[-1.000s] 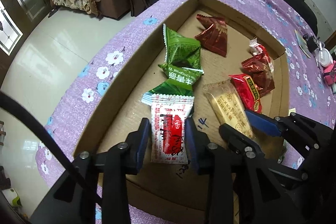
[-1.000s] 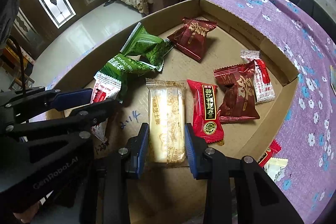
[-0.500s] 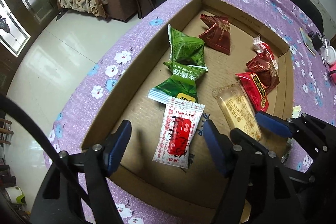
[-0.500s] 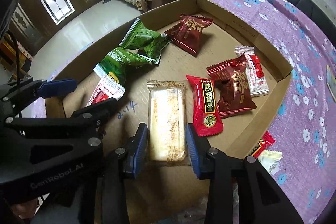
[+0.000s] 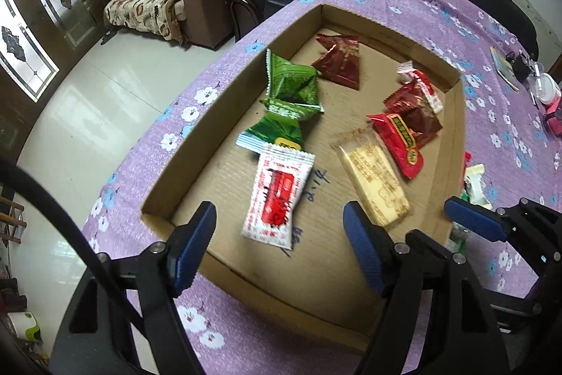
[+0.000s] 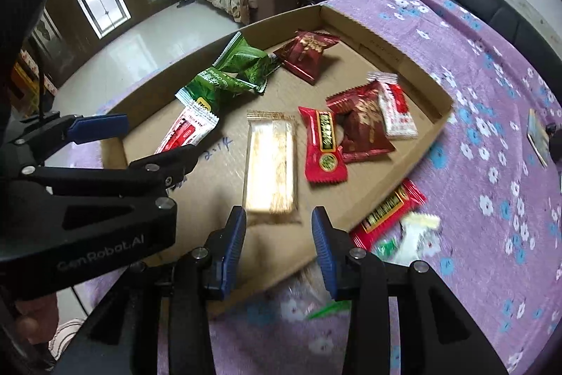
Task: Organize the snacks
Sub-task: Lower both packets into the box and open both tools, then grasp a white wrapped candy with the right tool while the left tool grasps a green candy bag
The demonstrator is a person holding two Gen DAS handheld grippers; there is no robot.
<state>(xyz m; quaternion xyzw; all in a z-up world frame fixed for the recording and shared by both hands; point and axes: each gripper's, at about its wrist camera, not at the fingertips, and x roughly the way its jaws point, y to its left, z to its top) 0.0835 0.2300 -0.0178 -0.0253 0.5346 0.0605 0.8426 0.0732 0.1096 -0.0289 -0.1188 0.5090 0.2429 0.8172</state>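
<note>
Both grippers, left [image 5: 279, 236] and right [image 6: 278, 234], jaws apart and empty, hover over the cardboard tray [image 5: 196, 143]; white-red packet [image 5: 277, 195] and biscuit bar [image 6: 270, 166] lie flat inside, apparently just delivered.

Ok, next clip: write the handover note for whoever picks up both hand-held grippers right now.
Left hand-held gripper: open, empty, above the white-and-red sachet lying flat in the shallow cardboard tray.
Right hand-held gripper: open, empty, just short of the clear-wrapped beige wafer bar, also in the tray.
Done: nine packets in the tray, including two green pouches.
Left: the red gold-labelled packet and blurred white and green wrappers lie on the purple floral cloth beside the tray's right wall.
</note>
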